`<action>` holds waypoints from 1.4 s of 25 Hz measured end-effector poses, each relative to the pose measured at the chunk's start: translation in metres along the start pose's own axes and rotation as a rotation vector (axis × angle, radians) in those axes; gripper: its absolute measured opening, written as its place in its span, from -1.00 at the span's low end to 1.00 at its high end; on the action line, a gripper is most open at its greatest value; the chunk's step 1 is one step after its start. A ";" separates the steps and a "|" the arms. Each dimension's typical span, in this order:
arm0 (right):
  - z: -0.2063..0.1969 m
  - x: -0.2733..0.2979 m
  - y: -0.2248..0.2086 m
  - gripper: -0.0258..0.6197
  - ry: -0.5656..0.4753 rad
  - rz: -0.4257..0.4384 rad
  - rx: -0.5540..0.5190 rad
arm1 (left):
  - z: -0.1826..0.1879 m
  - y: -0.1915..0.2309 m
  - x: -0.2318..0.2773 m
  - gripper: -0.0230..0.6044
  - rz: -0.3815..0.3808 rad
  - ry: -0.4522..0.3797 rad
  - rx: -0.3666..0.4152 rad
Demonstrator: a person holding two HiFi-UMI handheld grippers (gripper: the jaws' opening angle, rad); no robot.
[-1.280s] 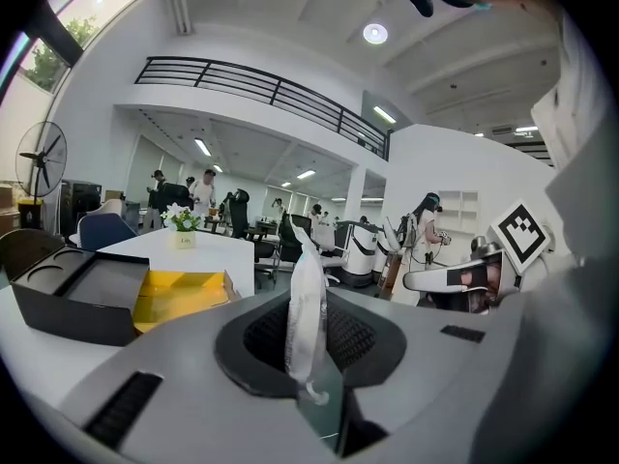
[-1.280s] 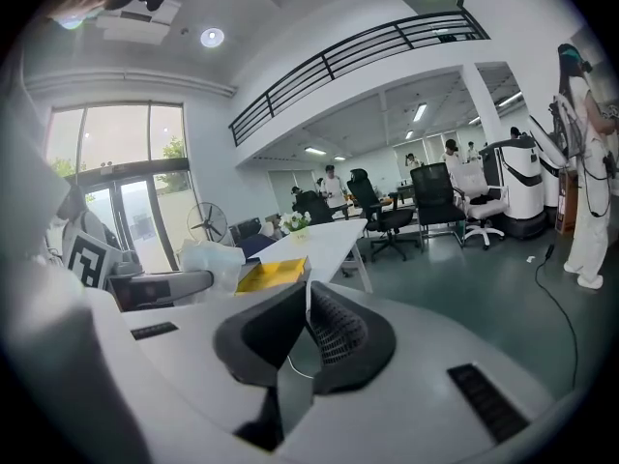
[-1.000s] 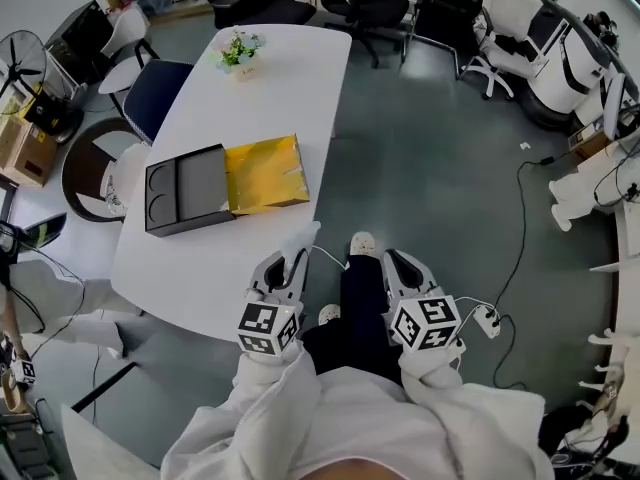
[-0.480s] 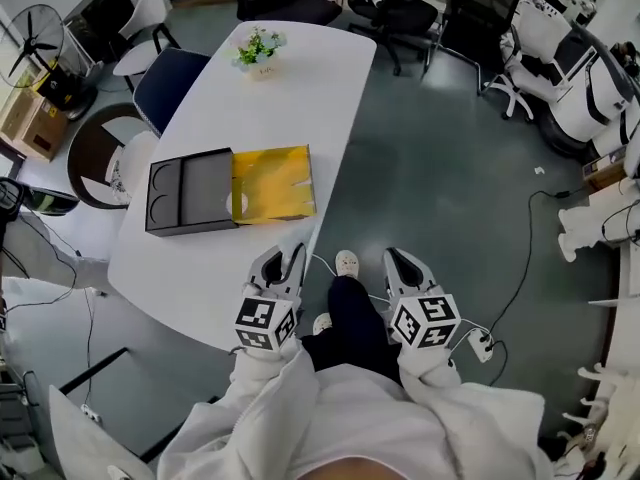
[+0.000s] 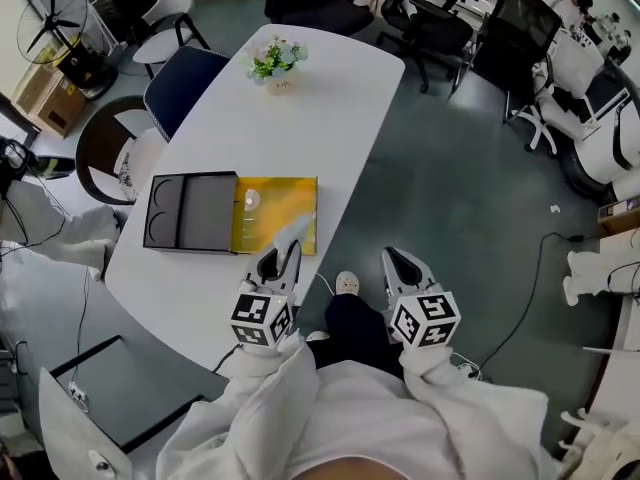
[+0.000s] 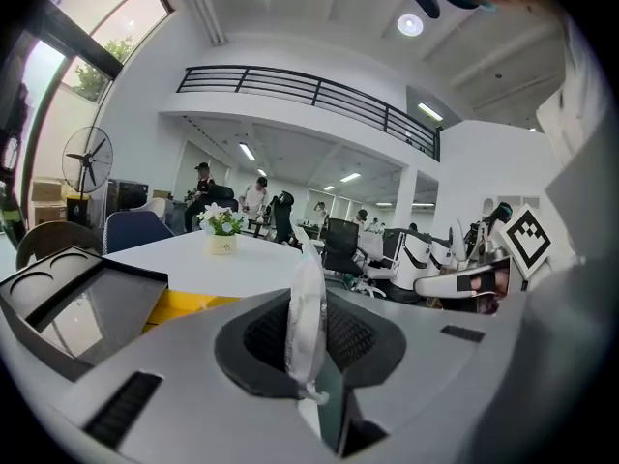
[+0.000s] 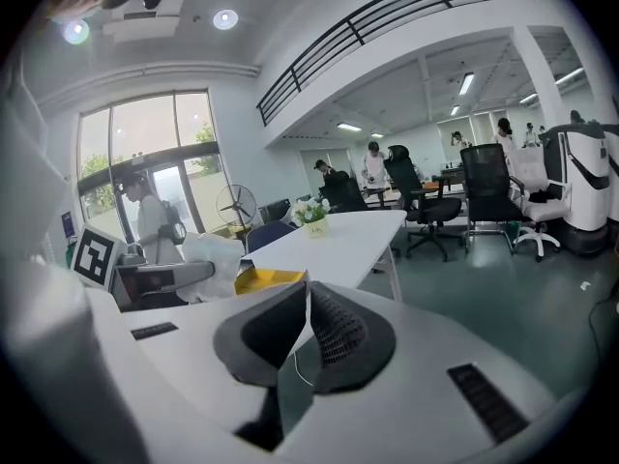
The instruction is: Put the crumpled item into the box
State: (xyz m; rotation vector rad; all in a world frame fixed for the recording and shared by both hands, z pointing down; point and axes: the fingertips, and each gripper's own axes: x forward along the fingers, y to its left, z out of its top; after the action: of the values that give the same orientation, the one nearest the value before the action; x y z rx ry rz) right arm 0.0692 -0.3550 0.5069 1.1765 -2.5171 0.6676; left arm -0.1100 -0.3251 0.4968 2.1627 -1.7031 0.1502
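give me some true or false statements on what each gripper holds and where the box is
1. The left gripper is closed on a white crumpled item. True.
2. The right gripper holds a second crumpled item. False: its jaws are together with nothing between them.
3. The yellow box sits on the floor. False: it is on the white table, right next to a black tray.
4. A flower pot stands towards the far end of the table. True.
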 end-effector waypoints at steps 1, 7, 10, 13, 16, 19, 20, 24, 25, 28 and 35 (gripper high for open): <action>0.005 0.009 -0.003 -0.80 0.004 0.017 -0.007 | 0.000 0.005 0.006 -0.73 0.012 0.008 -0.007; 0.024 0.062 -0.014 -0.80 0.048 0.115 -0.033 | -0.014 0.037 0.039 -0.73 0.079 0.099 -0.084; 0.029 0.082 -0.017 -0.80 0.071 0.161 -0.048 | -0.027 0.050 0.053 -0.74 0.100 0.178 -0.108; 0.032 0.098 -0.021 -0.80 0.094 0.200 -0.064 | -0.048 0.065 0.068 -0.73 0.107 0.296 -0.149; 0.038 0.106 -0.028 -0.80 0.102 0.227 -0.072 | -0.068 0.072 0.078 -0.73 0.060 0.421 -0.246; 0.044 0.112 -0.034 -0.80 0.097 0.244 -0.073 | -0.076 0.074 0.090 -0.73 -0.005 0.467 -0.353; 0.044 0.114 -0.034 -0.81 0.096 0.251 -0.074 | -0.077 0.076 0.093 -0.73 -0.019 0.466 -0.385; 0.046 0.119 -0.024 -0.80 0.092 0.288 -0.080 | -0.077 0.084 0.103 -0.73 -0.055 0.475 -0.449; 0.047 0.120 -0.021 -0.80 0.091 0.297 -0.084 | -0.078 0.084 0.107 -0.73 -0.069 0.480 -0.458; 0.048 0.123 -0.014 -0.80 0.088 0.315 -0.096 | -0.081 0.087 0.115 -0.73 -0.091 0.496 -0.483; 0.048 0.128 -0.002 -0.80 0.094 0.316 -0.112 | -0.108 0.108 0.122 -0.69 -0.068 0.667 -0.489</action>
State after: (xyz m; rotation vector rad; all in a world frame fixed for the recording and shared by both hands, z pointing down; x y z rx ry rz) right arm -0.0127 -0.4635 0.5222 0.6988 -2.6453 0.6281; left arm -0.1655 -0.4183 0.6596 1.5630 -1.1338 0.3489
